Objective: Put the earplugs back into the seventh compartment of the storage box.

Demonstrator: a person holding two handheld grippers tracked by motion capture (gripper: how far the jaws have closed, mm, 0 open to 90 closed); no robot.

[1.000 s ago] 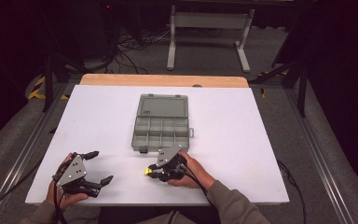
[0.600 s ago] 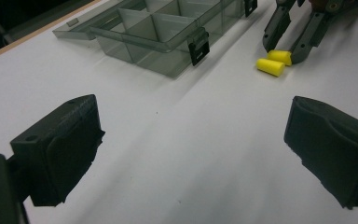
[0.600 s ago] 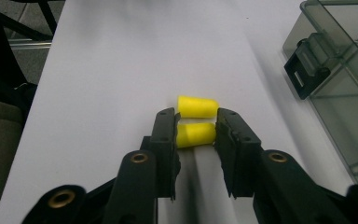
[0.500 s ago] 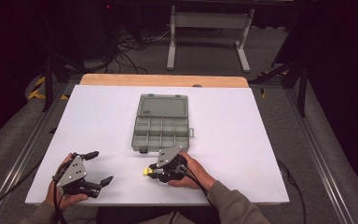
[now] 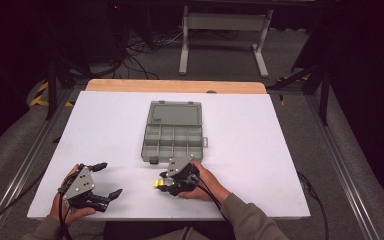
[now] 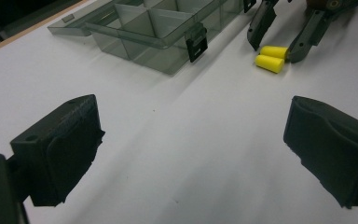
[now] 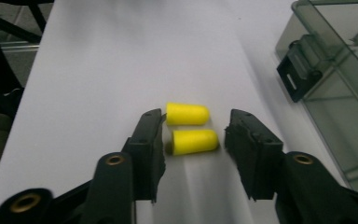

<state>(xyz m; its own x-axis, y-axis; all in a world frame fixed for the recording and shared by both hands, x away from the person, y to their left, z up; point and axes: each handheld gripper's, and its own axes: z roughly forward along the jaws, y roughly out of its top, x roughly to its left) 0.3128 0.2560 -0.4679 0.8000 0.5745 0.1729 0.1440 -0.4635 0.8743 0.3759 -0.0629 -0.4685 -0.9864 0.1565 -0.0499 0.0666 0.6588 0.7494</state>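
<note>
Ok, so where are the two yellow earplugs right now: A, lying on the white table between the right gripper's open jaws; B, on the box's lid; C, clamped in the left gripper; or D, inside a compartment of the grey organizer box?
A: the right gripper view shows both earplugs lying side by side on the table, with the right gripper open around them, beside the organizer box.

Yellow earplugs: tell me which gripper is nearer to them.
Right. The right gripper has its open jaws either side of the yellow earplugs; the left gripper sits apart near the table's front left.
</note>
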